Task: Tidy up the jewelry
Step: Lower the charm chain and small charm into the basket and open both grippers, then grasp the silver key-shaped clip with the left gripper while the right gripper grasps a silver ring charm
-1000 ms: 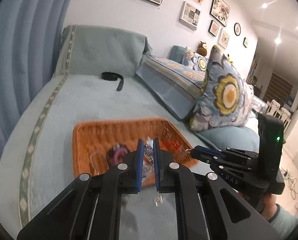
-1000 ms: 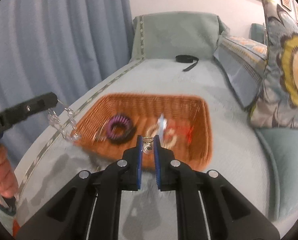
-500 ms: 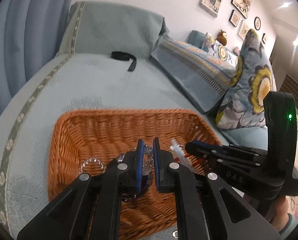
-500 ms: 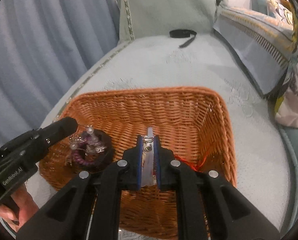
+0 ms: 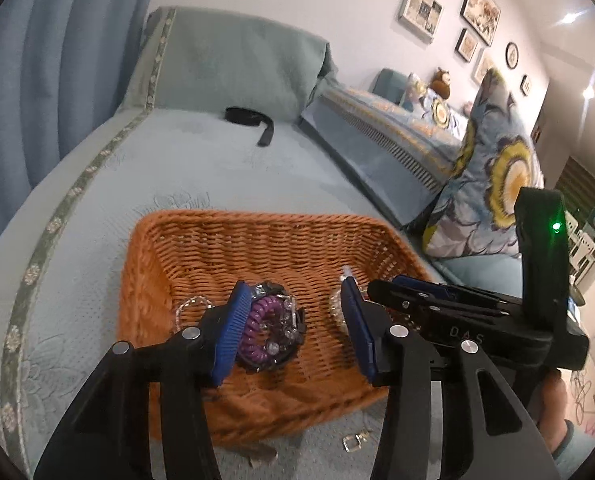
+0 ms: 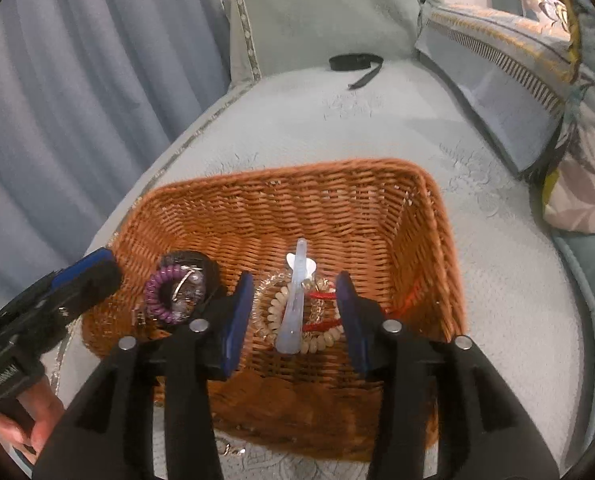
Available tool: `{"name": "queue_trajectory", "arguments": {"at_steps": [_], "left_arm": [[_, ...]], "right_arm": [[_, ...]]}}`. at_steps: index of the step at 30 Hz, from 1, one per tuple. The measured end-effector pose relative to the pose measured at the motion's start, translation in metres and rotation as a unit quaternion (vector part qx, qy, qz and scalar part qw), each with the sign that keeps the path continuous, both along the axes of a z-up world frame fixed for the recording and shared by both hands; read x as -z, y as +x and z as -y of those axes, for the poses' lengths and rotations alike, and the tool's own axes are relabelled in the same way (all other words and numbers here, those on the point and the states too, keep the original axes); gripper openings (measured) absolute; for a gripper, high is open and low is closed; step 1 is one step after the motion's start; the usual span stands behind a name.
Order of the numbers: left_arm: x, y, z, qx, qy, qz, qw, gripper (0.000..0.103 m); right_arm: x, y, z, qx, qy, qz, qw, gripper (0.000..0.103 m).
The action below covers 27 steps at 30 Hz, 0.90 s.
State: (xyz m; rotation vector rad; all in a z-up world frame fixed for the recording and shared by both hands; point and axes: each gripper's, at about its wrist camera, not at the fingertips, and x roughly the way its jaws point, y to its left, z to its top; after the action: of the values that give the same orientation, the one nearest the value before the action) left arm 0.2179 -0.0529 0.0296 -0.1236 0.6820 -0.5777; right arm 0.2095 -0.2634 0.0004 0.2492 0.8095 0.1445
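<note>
in the left wrist view, the left gripper (image 5: 295, 324) sits low in the middle of the frame, and its two blue pads are wide apart with nothing between them. it hangs over the orange basket (image 5: 257, 224), which sits on a pale blue bed cover (image 5: 185, 168). inside the basket, between the pads, lies a purple coil hair tie (image 5: 262, 330) with some shiny bead jewelry on top of it. a small silver clasp (image 5: 353, 443) lies on the cover just in front of the basket, at the bottom of the frame. the right gripper (image 5: 407, 282) pokes in from the right side, over the basket's right part. a black strap (image 5: 249, 118) lies far back on the cover, near the top middle. a flower pillow (image 5: 493, 176) stands at the right.

in the right wrist view, the right gripper (image 6: 295, 316) is low in the middle, and its pads are spread apart and hold nothing. between them, on the basket (image 6: 337, 184) floor, lies a pale clear hair clip (image 6: 295, 304) across a cream bead bracelet (image 6: 279, 320) and a red string (image 6: 321, 326). the purple hair tie (image 6: 163, 296) is in the basket's left part. the left gripper (image 6: 85, 276) comes in from the lower left, held by a hand (image 6: 37, 424). a blue curtain (image 6: 77, 80) fills the upper left.
</note>
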Motion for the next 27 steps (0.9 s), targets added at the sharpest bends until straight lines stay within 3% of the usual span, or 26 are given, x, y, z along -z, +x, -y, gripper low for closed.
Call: {"name": "queue_trajectory", "arguments": {"at_steps": [7,16,21,27], "left_arm": [[-0.024,-0.041,-0.023,-0.003,-0.009,0.028,0.9996,0.047],[-0.032,-0.095,-0.052,-0.026,0.001,0.053,0.9982,0.047],[-0.010,-0.112,-0.063,-0.036,0.010,0.036,0.9987,0.048],[0.039,-0.105,-0.060,-0.042,0.038,-0.016,0.9983,0.048]], "right_arm": [[-0.026,-0.038,-0.006,-0.006,-0.010,0.032,0.999,0.040],[-0.045,-0.103,-0.031,-0.040,-0.027,0.066,0.997,0.040],[-0.024,-0.125,-0.046,-0.045,-0.039,0.056,0.997,0.040],[0.016,-0.120,-0.050,-0.058,-0.035,0.023,0.997,0.040]]}}
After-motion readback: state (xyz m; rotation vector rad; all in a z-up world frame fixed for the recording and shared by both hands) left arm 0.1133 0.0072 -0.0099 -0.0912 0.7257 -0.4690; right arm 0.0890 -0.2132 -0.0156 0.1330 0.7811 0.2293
